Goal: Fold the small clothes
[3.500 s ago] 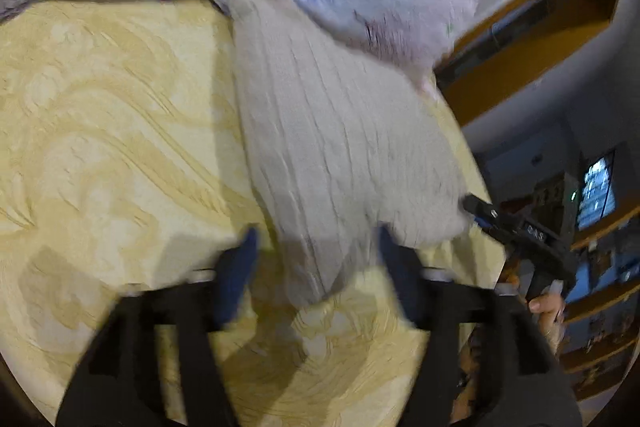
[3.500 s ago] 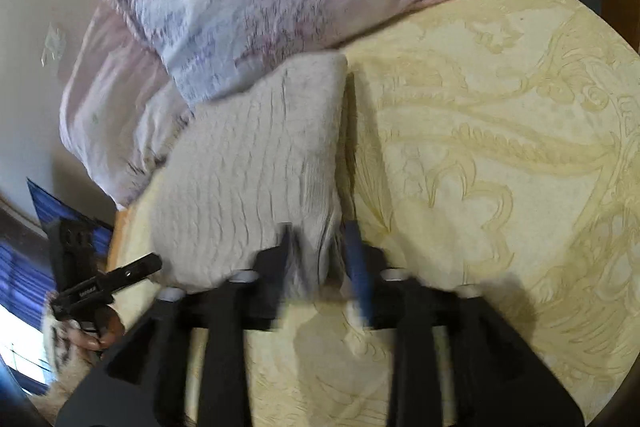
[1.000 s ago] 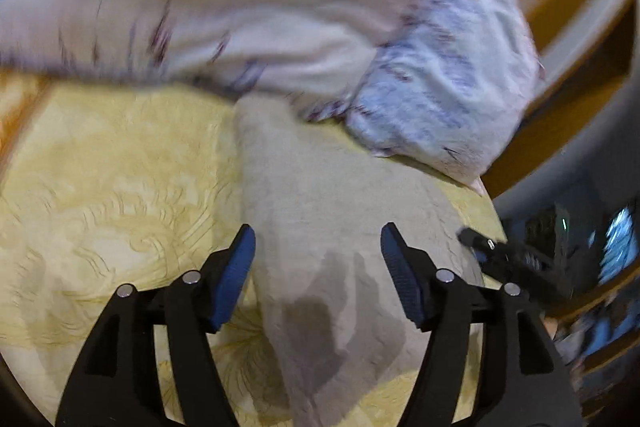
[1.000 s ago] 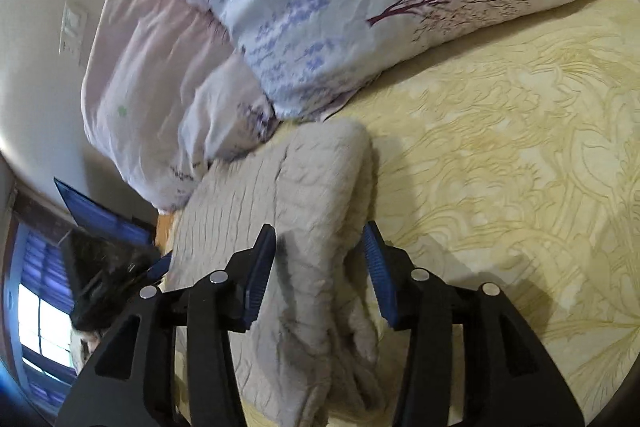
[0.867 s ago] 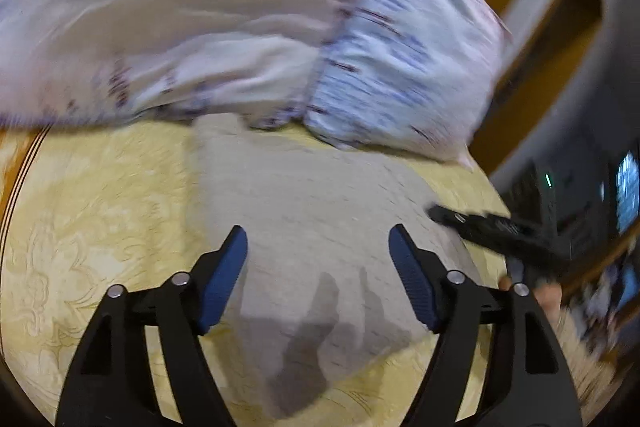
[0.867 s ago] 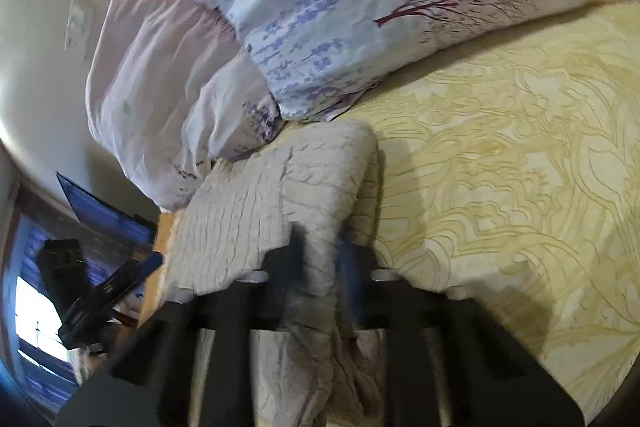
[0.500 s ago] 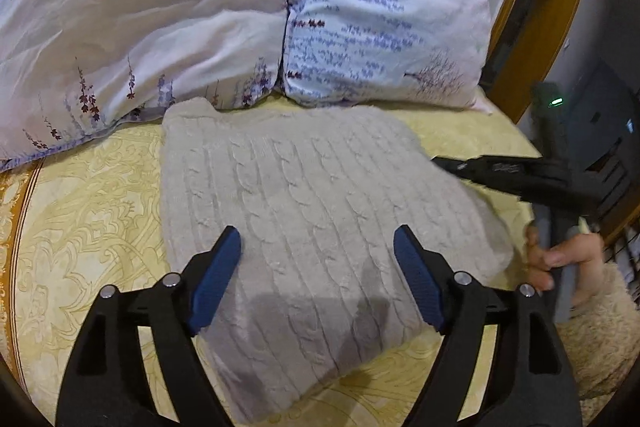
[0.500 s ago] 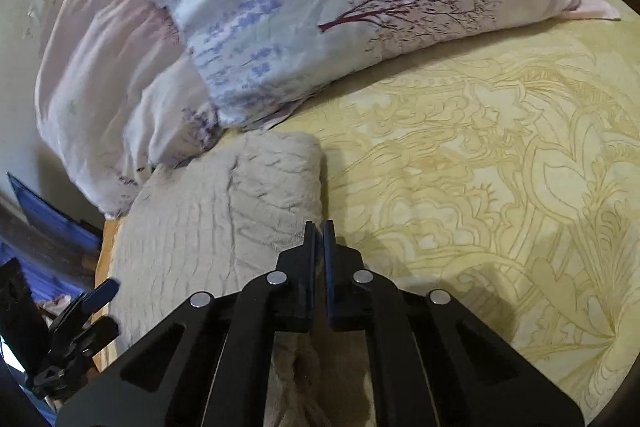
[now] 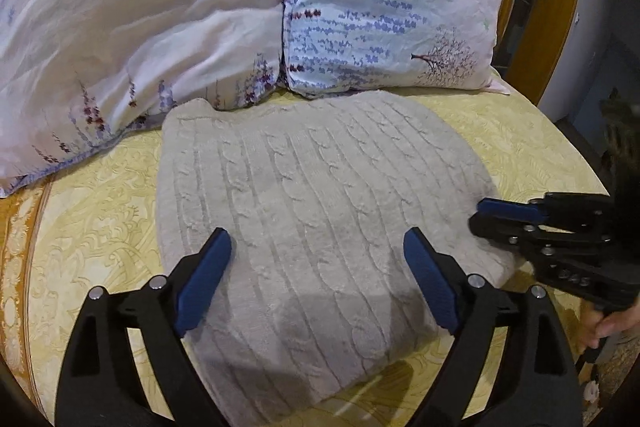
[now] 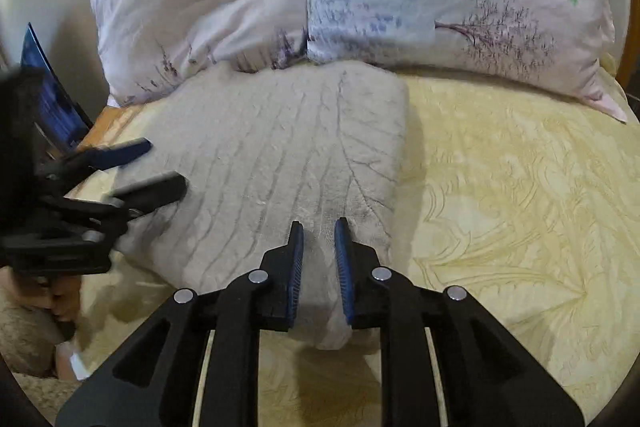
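Note:
A folded beige cable-knit sweater (image 9: 312,203) lies flat on the yellow bedspread (image 9: 84,227), its far edge against the pillows; it also shows in the right wrist view (image 10: 280,155). My left gripper (image 9: 318,267) is open and empty above the sweater's near part. My right gripper (image 10: 319,259) hovers over the sweater's near right corner, its jaws a narrow gap apart with nothing clearly between them. Each gripper appears in the other's view: the right one (image 9: 552,227) at the sweater's right edge, the left one (image 10: 132,167) open over its left part.
Two floral pillows, a pink one (image 9: 140,7) and a pale blue one (image 9: 384,7), rest against the headboard behind the sweater. A wooden bed frame (image 9: 532,27) rises at the right. Bare yellow bedspread (image 10: 520,207) lies right of the sweater.
The right gripper's jaws were shut half a second ago and now stand slightly apart over the sweater's corner. Both grippers have pulled back and squared up to the folded sweater.

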{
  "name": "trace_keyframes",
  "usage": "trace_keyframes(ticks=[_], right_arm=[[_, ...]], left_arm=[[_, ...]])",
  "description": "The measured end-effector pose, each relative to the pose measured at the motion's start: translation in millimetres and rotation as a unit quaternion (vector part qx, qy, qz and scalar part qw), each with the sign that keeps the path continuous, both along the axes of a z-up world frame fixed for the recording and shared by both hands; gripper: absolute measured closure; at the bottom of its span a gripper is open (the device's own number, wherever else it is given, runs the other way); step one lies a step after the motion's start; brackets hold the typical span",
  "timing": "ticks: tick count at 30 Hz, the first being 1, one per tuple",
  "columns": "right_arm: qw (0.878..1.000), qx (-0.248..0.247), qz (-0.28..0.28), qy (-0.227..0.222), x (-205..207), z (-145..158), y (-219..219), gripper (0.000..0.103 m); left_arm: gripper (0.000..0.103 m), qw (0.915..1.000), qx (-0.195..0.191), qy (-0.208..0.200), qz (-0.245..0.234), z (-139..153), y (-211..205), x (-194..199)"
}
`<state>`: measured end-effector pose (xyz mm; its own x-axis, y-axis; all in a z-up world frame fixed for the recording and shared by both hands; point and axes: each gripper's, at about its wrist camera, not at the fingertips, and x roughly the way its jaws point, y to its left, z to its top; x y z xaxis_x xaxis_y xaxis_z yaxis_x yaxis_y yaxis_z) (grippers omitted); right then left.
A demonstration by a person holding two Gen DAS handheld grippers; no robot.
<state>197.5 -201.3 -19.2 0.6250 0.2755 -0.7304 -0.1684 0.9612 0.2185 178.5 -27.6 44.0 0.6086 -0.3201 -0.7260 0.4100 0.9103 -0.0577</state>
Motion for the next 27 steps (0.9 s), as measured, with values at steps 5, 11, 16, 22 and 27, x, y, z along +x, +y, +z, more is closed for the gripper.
trace_keyframes(ticks=[5,11,16,22,27], right_arm=[[1.0,0.009,-0.02,-0.006,-11.9,2.2,-5.0,0.084],[0.996,0.022,-0.068,-0.054,-47.0,15.4,-12.6,0.029],[0.994,-0.006,-0.076,-0.078,-62.9,19.8,-1.5,0.02],[0.988,-0.053,-0.112,-0.091,-73.5,15.4,11.8,0.001],[0.989,-0.045,-0.136,-0.04,-68.2,1.7,11.7,0.001]], left_arm=[[0.014,0.9987,-0.023,-0.032,0.034,15.6,29.6,-30.0],[0.002,0.993,0.007,-0.078,0.088,11.5,61.6,-73.3],[0.002,0.9933,0.013,-0.044,0.105,-6.3,69.8,-85.2],[0.002,0.9916,0.033,-0.027,0.122,-23.0,63.1,-88.3],[0.002,0.9919,0.03,-0.002,0.124,-33.6,59.2,-83.7]])
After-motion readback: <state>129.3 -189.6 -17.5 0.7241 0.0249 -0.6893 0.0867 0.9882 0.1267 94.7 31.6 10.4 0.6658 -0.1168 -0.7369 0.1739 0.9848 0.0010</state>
